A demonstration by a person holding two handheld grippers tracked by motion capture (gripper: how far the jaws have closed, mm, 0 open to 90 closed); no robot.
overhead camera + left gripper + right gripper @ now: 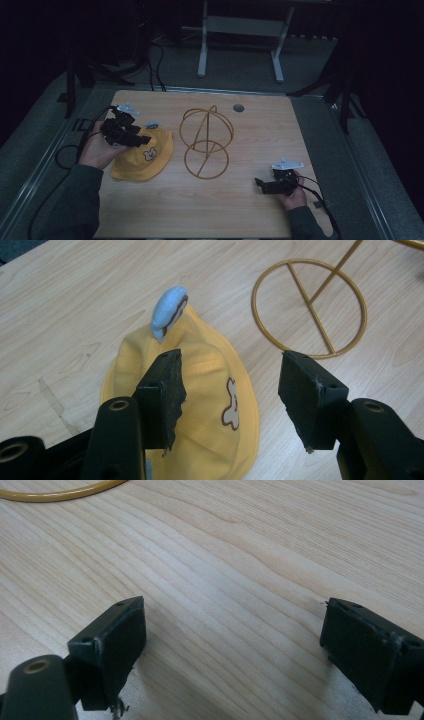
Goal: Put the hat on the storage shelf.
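Pale wooden table, dark room

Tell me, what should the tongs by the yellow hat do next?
Probably lower and close on the yellow cloth hat. The left tongs stand open just above it, gripping nothing, and the gold wire hat stand waits empty beside it.

Left gripper at about nine o'clock on the high view, gripped from behind by the left hand, forearm entering from seven o'clock, jaws pointing toward three o'clock and spread wide with nothing pressed between the pads. Right gripper at about four o'clock, cradled in the right hand, sleeve rising from five o'clock, jaws aimed toward nine o'clock. In the right gripper view, both black pads parted far, gap bare.
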